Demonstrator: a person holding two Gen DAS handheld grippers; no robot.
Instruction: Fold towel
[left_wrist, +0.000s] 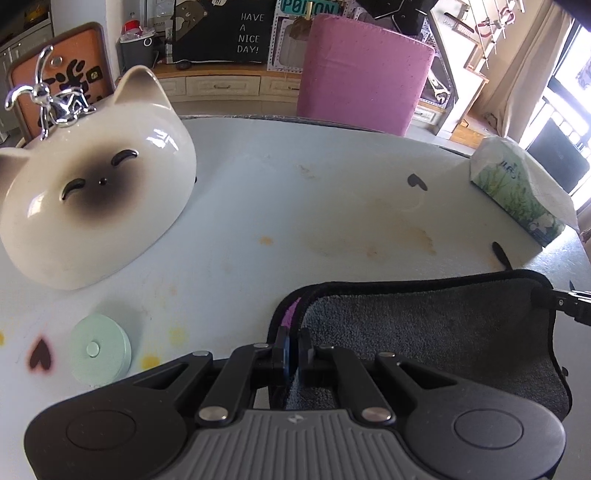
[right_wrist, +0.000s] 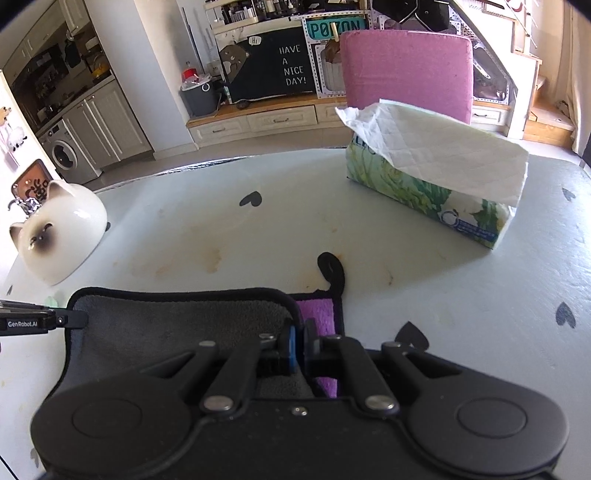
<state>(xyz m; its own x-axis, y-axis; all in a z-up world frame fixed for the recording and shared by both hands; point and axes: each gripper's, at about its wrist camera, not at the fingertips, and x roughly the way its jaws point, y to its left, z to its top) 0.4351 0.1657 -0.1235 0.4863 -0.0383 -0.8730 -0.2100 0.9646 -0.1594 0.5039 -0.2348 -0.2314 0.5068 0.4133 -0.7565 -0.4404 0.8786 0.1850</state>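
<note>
A grey towel (left_wrist: 424, 325) with black edging and a purple underside lies on the pale table, its near half folded over. My left gripper (left_wrist: 294, 350) is shut on the towel's left corner. My right gripper (right_wrist: 300, 349) is shut on the towel (right_wrist: 177, 325) at its right corner, where the purple side (right_wrist: 317, 314) shows. The right gripper's tip shows at the right edge of the left wrist view (left_wrist: 572, 306), and the left gripper's tip at the left edge of the right wrist view (right_wrist: 70, 319). A black hanging loop (right_wrist: 332, 269) sticks out beyond the towel.
A white ceramic cat (left_wrist: 96, 192) stands at the left of the table, a mint round disc (left_wrist: 99, 350) near it. A green tissue box (right_wrist: 436, 184) stands at the right. A pink chair (left_wrist: 362, 70) is behind the table's far edge.
</note>
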